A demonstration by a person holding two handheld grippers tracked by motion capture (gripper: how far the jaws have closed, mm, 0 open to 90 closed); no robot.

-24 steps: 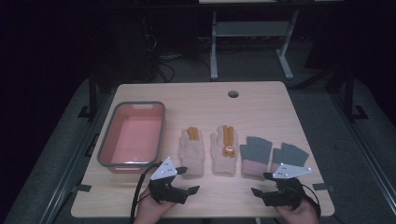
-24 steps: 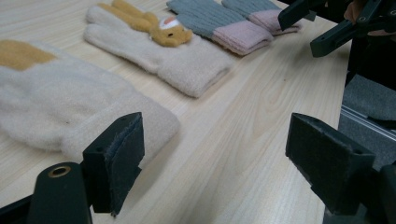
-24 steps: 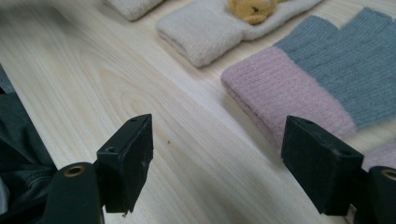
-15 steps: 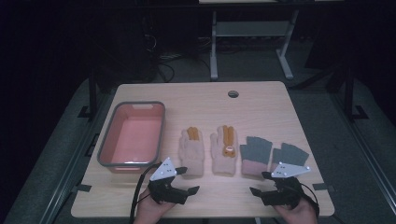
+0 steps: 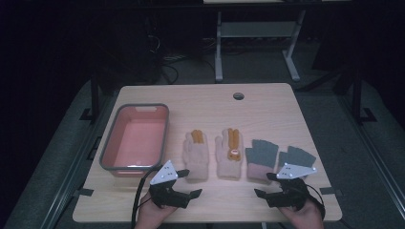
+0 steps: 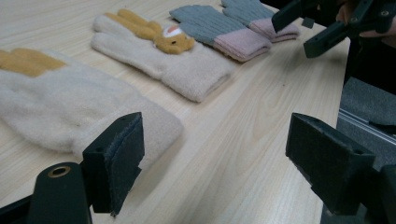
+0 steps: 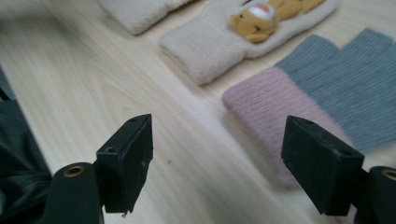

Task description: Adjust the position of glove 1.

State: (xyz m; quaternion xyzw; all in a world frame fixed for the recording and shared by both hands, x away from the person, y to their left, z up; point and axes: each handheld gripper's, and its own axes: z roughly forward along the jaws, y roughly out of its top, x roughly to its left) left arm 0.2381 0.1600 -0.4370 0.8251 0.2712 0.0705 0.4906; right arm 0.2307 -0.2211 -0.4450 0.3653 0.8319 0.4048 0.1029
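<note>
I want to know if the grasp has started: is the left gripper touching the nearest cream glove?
Apart. In the left gripper view, the left gripper stands open, and bare table shows between its pads and the cream glove.

No legible text (labels, numbers, signs) anywhere

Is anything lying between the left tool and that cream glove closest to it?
Nothing visible. The left tool is open, and only bare table separates it from the cuff of the nearest cream glove.
</note>
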